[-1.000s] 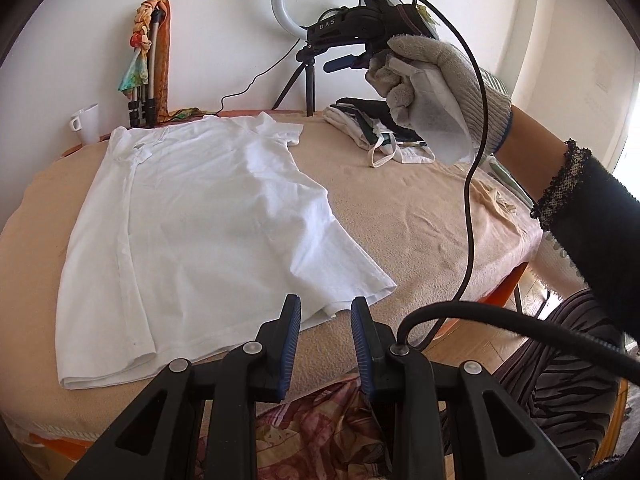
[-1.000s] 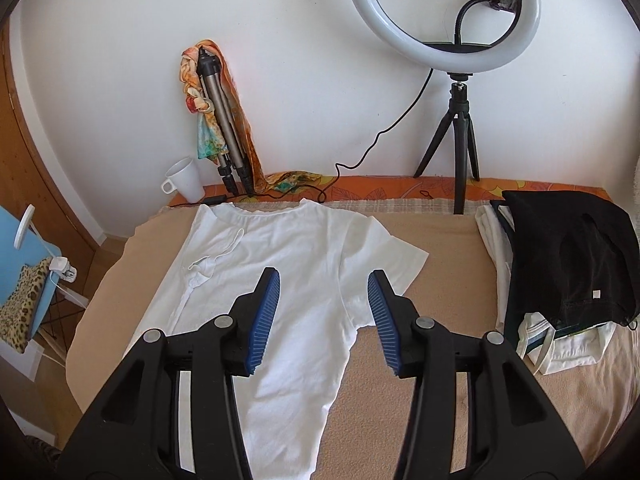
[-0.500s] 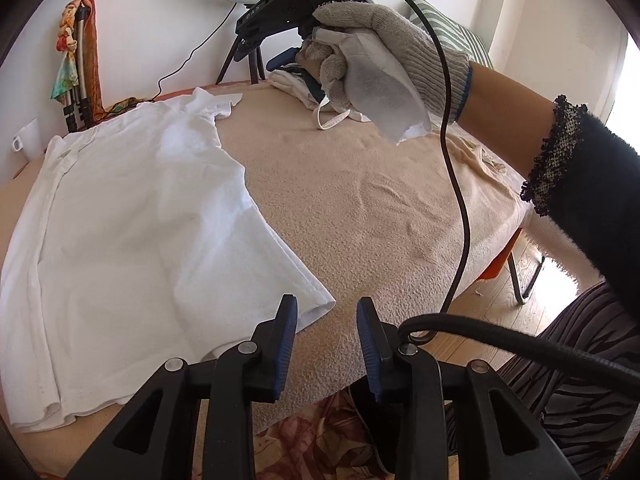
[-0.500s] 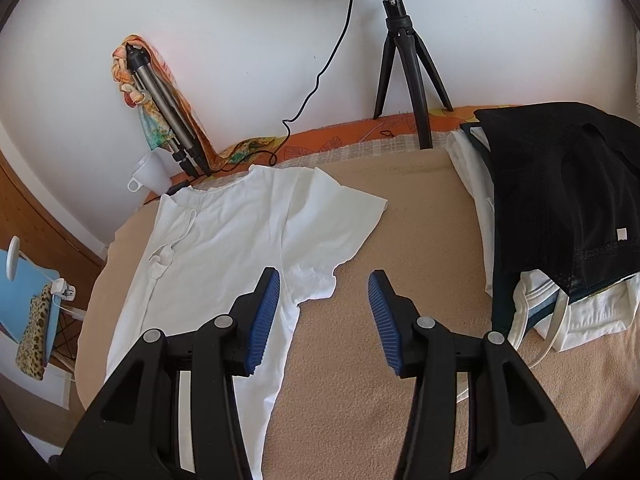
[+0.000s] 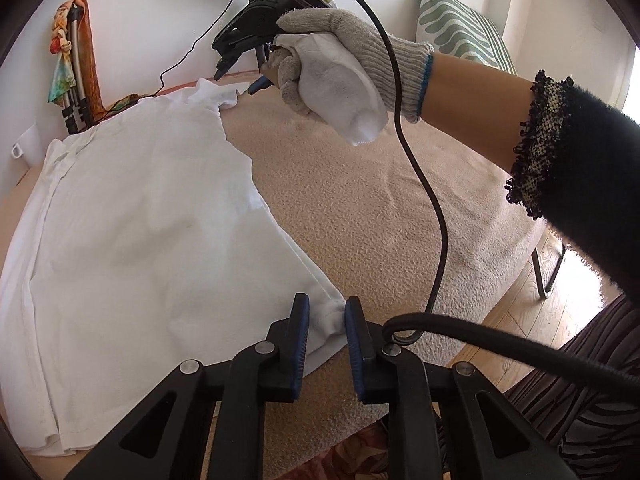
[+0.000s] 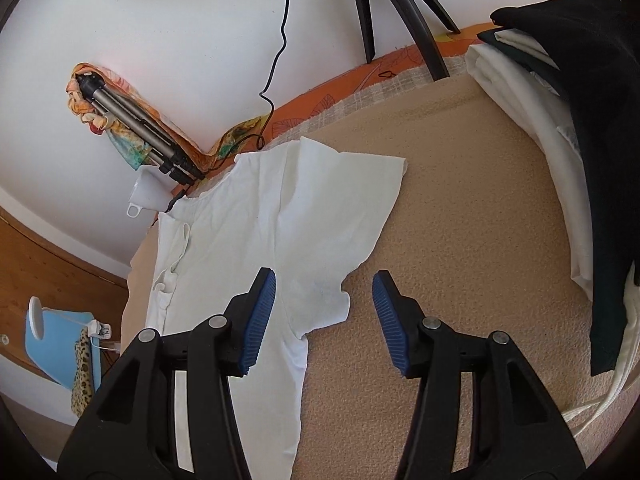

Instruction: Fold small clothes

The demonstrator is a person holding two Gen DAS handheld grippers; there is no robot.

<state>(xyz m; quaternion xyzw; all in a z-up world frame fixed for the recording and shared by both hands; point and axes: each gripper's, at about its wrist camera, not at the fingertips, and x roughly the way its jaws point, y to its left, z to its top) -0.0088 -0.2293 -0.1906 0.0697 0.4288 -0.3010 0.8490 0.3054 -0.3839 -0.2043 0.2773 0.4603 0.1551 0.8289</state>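
Both grippers have advanced; left gripper [image 5: 327, 316] apparently pinches flat white cotton T-shirt [image 5: 140, 232] hem corner; right gripper [image 6: 324, 300] gapes wide above sleeve; folding not begun.

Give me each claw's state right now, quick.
Left claw: jaws around the white t-shirt's hem corner; whether clamped cannot be told.
Right claw: open, empty, above the sleeve.
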